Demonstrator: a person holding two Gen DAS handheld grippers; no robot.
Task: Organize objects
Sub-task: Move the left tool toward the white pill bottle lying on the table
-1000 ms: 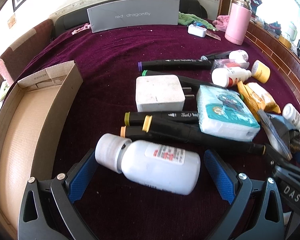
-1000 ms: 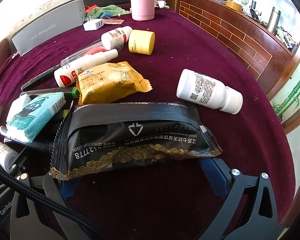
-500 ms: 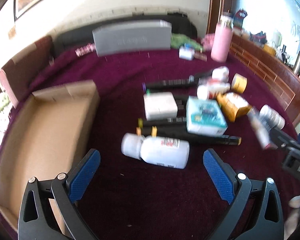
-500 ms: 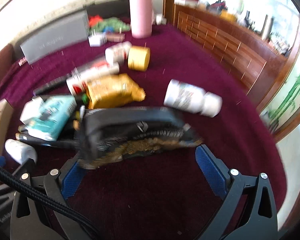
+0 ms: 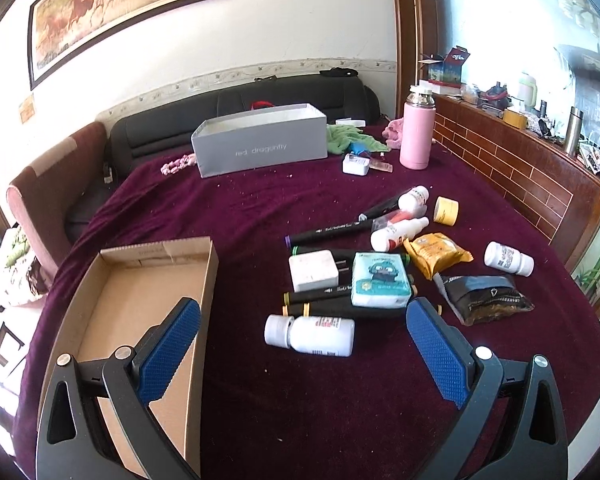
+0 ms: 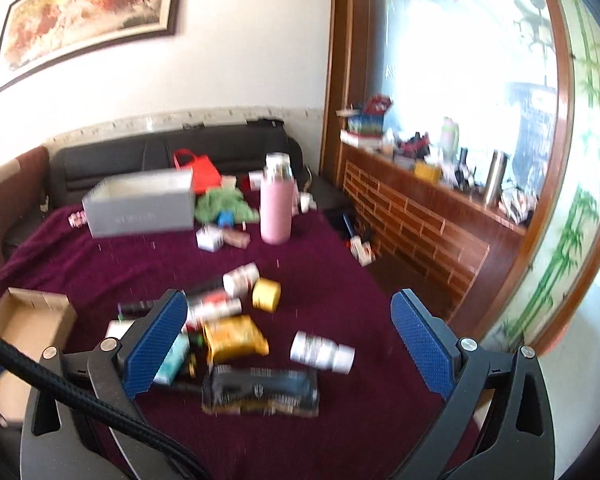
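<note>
A pile of objects lies on the purple cloth: a white bottle (image 5: 310,335), black markers (image 5: 332,305), a white charger block (image 5: 313,271), a teal tissue pack (image 5: 381,279), a yellow snack bag (image 5: 438,254), a black snack bag (image 5: 485,297) and a small white bottle (image 5: 508,258). An open cardboard box (image 5: 140,300) sits at the left. My left gripper (image 5: 302,354) is open and empty, raised well above the white bottle. My right gripper (image 6: 288,348) is open and empty, raised above the black snack bag (image 6: 262,392).
A grey box (image 5: 260,144) and a pink flask (image 5: 417,136) stand at the far side, with a green cloth (image 5: 348,138) and a small white charger (image 5: 356,165). A brick-faced ledge (image 5: 520,172) with clutter runs along the right. A dark sofa back (image 5: 240,104) is behind.
Both grippers have pulled up and back from the table. The white bottle and the black snack bag, close between the fingers a second ago, now lie far below. Both stay open.
</note>
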